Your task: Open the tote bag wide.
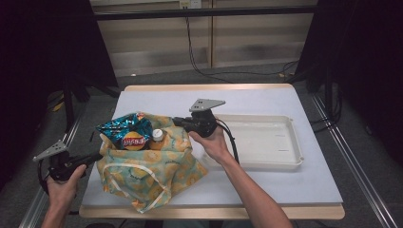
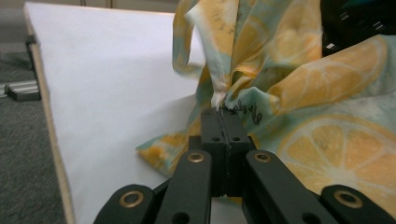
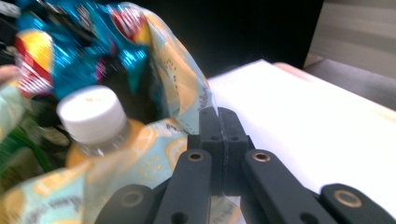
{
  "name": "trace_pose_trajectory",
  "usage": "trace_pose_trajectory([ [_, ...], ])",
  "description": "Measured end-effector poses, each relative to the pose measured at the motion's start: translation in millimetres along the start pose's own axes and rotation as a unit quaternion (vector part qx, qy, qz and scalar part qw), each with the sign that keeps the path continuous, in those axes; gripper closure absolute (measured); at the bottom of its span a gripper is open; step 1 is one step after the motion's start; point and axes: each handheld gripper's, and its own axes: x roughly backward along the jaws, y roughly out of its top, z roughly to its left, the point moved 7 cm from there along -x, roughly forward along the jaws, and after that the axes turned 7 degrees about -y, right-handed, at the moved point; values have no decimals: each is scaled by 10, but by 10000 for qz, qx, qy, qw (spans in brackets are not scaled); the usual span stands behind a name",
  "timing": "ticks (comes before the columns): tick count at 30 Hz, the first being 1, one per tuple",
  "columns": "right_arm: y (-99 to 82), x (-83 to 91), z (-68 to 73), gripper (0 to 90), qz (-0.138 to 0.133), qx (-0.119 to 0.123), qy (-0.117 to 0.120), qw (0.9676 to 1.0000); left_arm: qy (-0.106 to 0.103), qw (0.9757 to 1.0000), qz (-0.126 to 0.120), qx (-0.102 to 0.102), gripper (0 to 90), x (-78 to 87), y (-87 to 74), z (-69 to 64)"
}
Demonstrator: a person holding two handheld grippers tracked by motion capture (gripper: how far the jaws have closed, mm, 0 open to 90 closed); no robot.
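Note:
A lemon-print fabric bag [image 1: 152,166] sits on the white table [image 1: 266,185], its mouth open. Inside it are a blue chips packet [image 1: 126,133] and a bottle with a white cap [image 1: 157,134]. My left gripper [image 1: 98,156] is at the bag's left edge. In the left gripper view this gripper [image 2: 225,111] is shut on a bunched fold of the bag [image 2: 317,93]. My right gripper [image 1: 177,121] is at the bag's right rim. In the right gripper view it [image 3: 218,111] is shut on the rim of the bag [image 3: 182,79], beside the bottle [image 3: 93,114] and chips packet [image 3: 70,51].
A shallow white tray [image 1: 294,142] lies on the table to the right of the bag, under my right forearm. The bag's loop handle [image 1: 142,178] hangs toward the table's front edge. Dark stands and cables sit on the floor beyond the table.

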Motion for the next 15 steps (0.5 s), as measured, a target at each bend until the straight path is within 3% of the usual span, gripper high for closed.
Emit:
trace_pose_trajectory([
  [5,-245,-103,-53,900,295,-68,-83,9995,144,9994,313,24,900,-15,-221,60],
  [11,-483,-139,-65,900,471,-160,-94,9987,-91,9995,220,212,900,12,-398,53],
  [15,-615,-145,-22,900,612,-61,-93,9981,-97,9992,203,317,900,-17,-524,34],
])
